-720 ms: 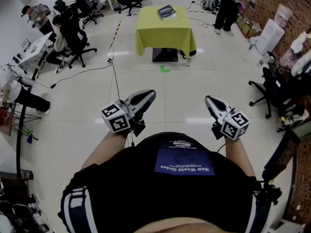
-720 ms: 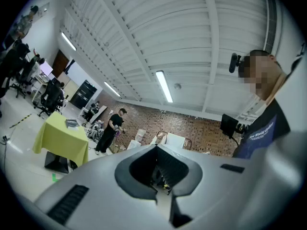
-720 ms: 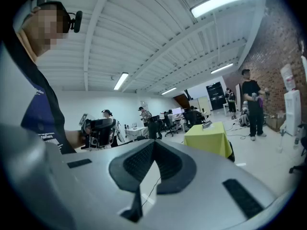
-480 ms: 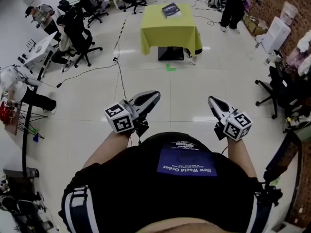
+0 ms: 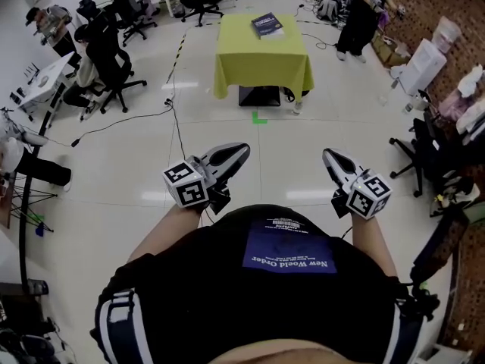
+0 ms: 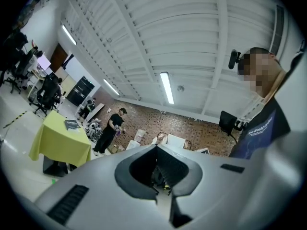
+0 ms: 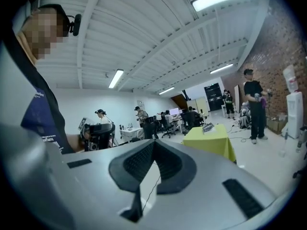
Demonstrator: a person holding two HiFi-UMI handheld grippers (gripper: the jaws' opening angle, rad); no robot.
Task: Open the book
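Note:
A dark blue book (image 5: pixel 267 24) lies closed on a table under a yellow-green cloth (image 5: pixel 261 61), far ahead across the floor. The same book (image 6: pixel 72 124) shows small in the left gripper view and as a thin slab (image 7: pixel 209 127) in the right gripper view. My left gripper (image 5: pixel 241 151) is held at waist height, shut and empty, its tips pointing toward the table. My right gripper (image 5: pixel 326 155) is level with it on the other side, also shut with nothing between its jaws. Both are several steps short of the table.
Office chairs and seated people (image 5: pixel 98 48) line the left side. A person in black (image 5: pixel 362 10) stands right of the table. A black cable (image 5: pixel 176 120) and a green tape mark (image 5: pixel 258 117) lie on the white floor. More chairs and boxes (image 5: pixel 424 139) crowd the right wall.
The view has shifted a little: the table and book sit slightly lower and nearer in the picture. Both grippers keep their places at my waist, still shut.

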